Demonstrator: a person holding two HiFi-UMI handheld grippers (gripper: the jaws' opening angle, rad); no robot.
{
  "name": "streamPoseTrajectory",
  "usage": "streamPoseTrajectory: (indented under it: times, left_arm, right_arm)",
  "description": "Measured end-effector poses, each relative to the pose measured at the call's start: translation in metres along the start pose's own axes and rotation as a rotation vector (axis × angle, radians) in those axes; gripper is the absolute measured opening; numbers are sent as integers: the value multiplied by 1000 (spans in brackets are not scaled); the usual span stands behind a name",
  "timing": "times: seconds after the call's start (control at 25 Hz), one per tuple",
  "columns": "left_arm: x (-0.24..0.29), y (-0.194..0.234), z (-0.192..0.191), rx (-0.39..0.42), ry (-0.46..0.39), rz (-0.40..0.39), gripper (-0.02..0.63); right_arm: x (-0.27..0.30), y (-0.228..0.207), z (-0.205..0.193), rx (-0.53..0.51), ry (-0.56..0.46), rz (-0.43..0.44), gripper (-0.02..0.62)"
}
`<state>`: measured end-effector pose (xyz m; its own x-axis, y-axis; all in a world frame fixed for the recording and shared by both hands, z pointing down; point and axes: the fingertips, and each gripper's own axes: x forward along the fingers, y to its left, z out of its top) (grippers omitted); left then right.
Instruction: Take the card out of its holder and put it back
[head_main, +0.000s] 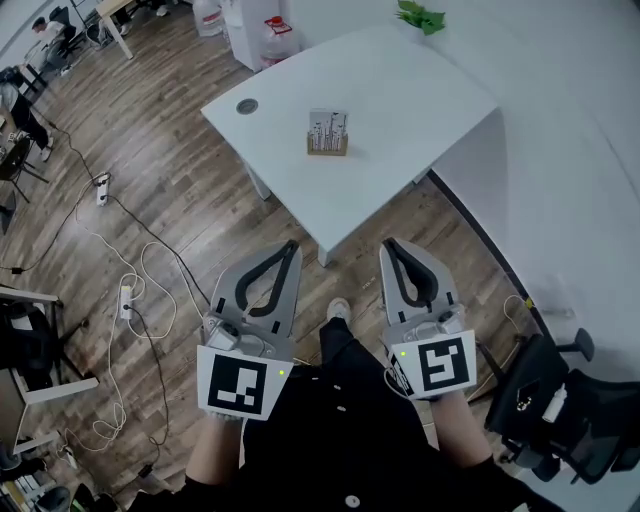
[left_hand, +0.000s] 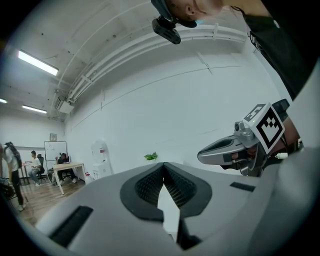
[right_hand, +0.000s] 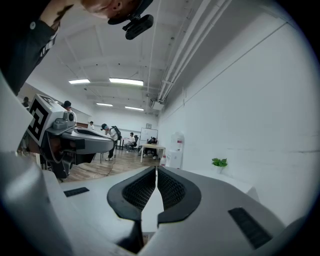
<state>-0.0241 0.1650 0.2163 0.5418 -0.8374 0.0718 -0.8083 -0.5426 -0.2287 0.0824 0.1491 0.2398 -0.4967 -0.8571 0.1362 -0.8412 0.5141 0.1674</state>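
Firstly, holder: a small wooden holder (head_main: 327, 148) stood upright near the middle of the table (head_main: 400, 90), well apart from both hand-held grippers.
Holder contents: the card (head_main: 328, 124) stood in the holder, printed face toward the head camera; one card or several, could not tell.
Left hand-held gripper (head_main: 291, 244): jaws closed tip to tip, nothing between them. It was held over the floor (head_main: 180, 180), short of the table's near corner, with its marker cube facing up.
Right hand-held gripper (head_main: 389, 243): jaws likewise closed on nothing. It was level with the left one and just beside it, pointing the same way toward the table.
Table surface: white and smooth. A round grey cable port (head_main: 247, 106) was set near the left corner, and a green plant (head_main: 420, 16) sat at the far edge.
Floor: wood planks. White cables (head_main: 140, 270) looped across it, with a power strip (head_main: 102, 188) lying to the left.
Room, right side: a white wall (head_main: 570, 150) ran along the table's right edge, and a black office chair (head_main: 560, 410) stood at the lower right.
Room, far side: large water bottles (head_main: 279, 38) stood on the floor beyond the table. People (head_main: 20, 95) were at desks in the far left corner.
Ceiling: strip lights (right_hand: 125, 81) and pipes showed in the right gripper view.
Operator: dark clothing, with one light shoe (head_main: 338, 310) visible between the two hand-held grippers.
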Motion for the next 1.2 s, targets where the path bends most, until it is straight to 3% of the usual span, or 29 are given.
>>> streamPoseTrajectory:
  times: [0.68,1.2]
  left_arm:
    - [106,33,-11,-36,110,136,15]
    - [137,40,-11,-52,132,130,15]
  right_arm:
    - [91,-90,-16,12,17,144,46]
    - [108,-108,-21,17,24,140,46]
